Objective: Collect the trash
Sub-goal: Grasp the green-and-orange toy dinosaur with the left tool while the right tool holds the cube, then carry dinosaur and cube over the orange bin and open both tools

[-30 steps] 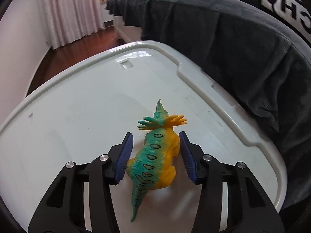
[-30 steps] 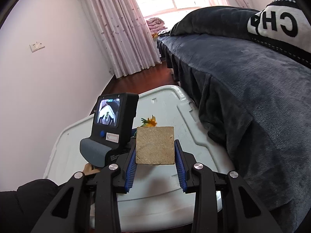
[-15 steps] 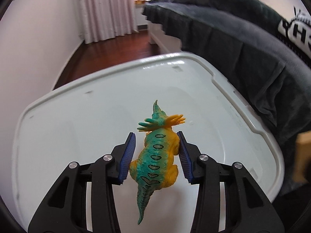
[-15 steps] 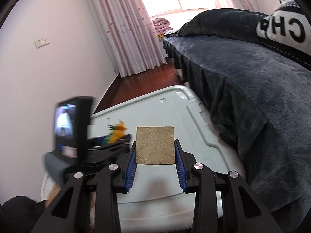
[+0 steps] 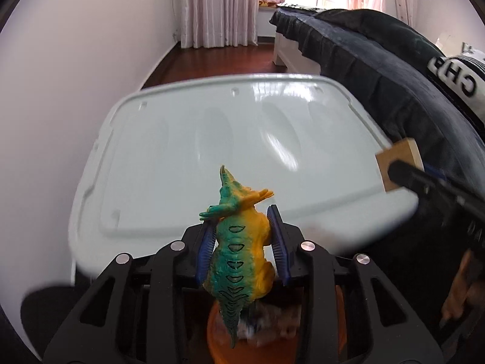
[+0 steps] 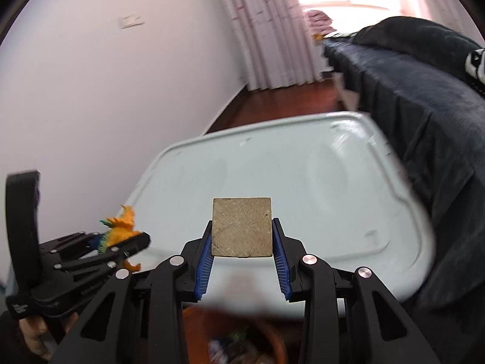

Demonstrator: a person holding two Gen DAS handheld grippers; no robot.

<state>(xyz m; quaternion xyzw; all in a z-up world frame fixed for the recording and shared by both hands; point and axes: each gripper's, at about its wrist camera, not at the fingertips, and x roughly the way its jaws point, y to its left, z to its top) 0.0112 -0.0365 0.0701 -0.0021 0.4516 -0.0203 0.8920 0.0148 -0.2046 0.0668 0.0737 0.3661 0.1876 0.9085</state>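
The left gripper (image 5: 242, 242) is clenched on the toy dinosaur (image 5: 239, 254), head at 12 o'clock, held clear of the pale bin lid (image 5: 212, 139). The right gripper (image 6: 241, 254) clamps the wooden block (image 6: 241, 232) squarely between its pads. Both hang above an orange basket (image 5: 221, 342) at 6 o'clock (contents blurred), probably so each item can drop straight in.
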